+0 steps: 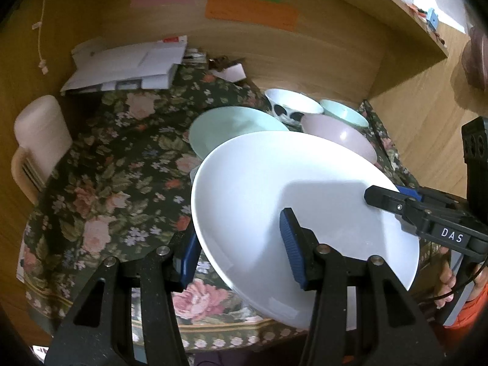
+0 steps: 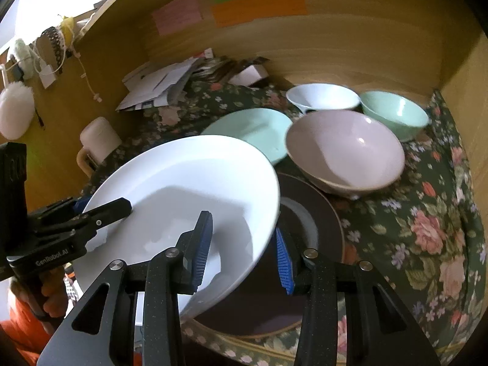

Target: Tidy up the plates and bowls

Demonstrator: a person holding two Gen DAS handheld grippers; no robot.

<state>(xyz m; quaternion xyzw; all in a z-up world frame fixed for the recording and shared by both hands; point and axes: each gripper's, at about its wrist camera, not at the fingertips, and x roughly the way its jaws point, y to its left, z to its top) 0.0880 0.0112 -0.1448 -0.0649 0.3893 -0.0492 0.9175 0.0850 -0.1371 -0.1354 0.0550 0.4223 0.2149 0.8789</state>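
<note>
— Where is the white plate (image 2: pixel 183 201) now?

— It hangs tilted above the dark brown plate (image 2: pixel 323 228), with both claws on its rim. The right gripper (image 2: pixel 241 253) straddles the near edge, one finger inside, one under – I judge it holds, though the pads look a little apart from the rim. The left gripper (image 1: pixel 241 259) does the same on the opposite side.

— Which way must it go?

— Probably forward-left, to the mint plate (image 2: pixel 253 131). The pink bowl (image 2: pixel 344 152) stands just beside the route; the white bowl (image 2: pixel 323 96) and the mint bowl (image 2: pixel 393 113) are behind it. The papers (image 2: pixel 158 87) and the white jug (image 2: pixel 99 138) stay well apart.
</note>
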